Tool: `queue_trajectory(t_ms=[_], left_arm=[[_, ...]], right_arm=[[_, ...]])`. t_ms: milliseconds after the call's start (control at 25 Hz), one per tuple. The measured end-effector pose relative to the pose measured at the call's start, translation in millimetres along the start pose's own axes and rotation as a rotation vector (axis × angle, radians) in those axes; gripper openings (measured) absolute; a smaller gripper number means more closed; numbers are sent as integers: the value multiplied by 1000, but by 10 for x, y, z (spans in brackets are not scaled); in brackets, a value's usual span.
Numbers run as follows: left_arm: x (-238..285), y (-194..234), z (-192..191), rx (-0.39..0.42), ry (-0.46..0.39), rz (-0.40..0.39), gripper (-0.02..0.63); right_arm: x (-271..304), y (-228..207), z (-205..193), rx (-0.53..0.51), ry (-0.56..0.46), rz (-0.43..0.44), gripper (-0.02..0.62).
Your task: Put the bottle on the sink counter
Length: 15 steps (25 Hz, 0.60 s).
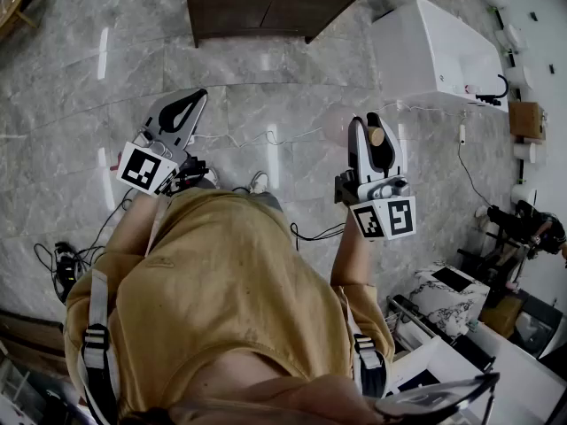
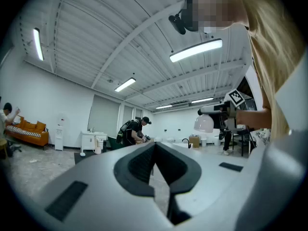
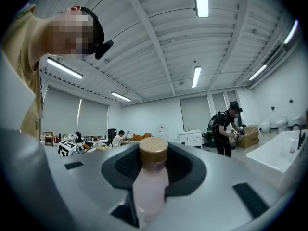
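A person in an ochre shirt (image 1: 221,282) stands on a grey marble floor (image 1: 266,78) with a tool in each hand, both pointing level. The right tool (image 1: 372,120) is closed on a pale pink bottle (image 3: 150,186) with a golden-brown cap (image 1: 377,136). The bottle stands upright between the dark pads, its cap just above the jaw tips. The left tool (image 1: 197,97) holds nothing, and its jaws meet along a thin line in the left gripper view. Each tool carries a cube with square markers, at the left (image 1: 146,168) and at the right (image 1: 387,218). In the head view the white sink bench (image 1: 443,51) with its black faucet (image 1: 496,91) lies at 2 o'clock from the right tool, well apart from the bottle. A dark cabinet (image 1: 266,3) stands at 12 o'clock. In the right gripper view a second person in black with a backpack (image 3: 226,129) bends over a cardboard box (image 3: 249,136) at 3 o'clock.
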<state>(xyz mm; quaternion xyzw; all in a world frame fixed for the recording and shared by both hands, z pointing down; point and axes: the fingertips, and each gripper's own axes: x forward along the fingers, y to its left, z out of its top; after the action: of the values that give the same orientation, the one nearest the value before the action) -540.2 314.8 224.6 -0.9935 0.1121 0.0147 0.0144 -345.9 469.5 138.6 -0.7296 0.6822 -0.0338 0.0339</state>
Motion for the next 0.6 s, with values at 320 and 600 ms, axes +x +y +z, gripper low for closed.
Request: queue_trajectory(t_ms=[320, 600], left_arm=[[80, 32, 42, 17, 0, -1, 2], [99, 17, 26, 10, -2, -26, 2]], right_arm=[[-8, -84, 53, 3, -10, -14, 118], [-55, -91, 53, 19, -16, -40, 118]])
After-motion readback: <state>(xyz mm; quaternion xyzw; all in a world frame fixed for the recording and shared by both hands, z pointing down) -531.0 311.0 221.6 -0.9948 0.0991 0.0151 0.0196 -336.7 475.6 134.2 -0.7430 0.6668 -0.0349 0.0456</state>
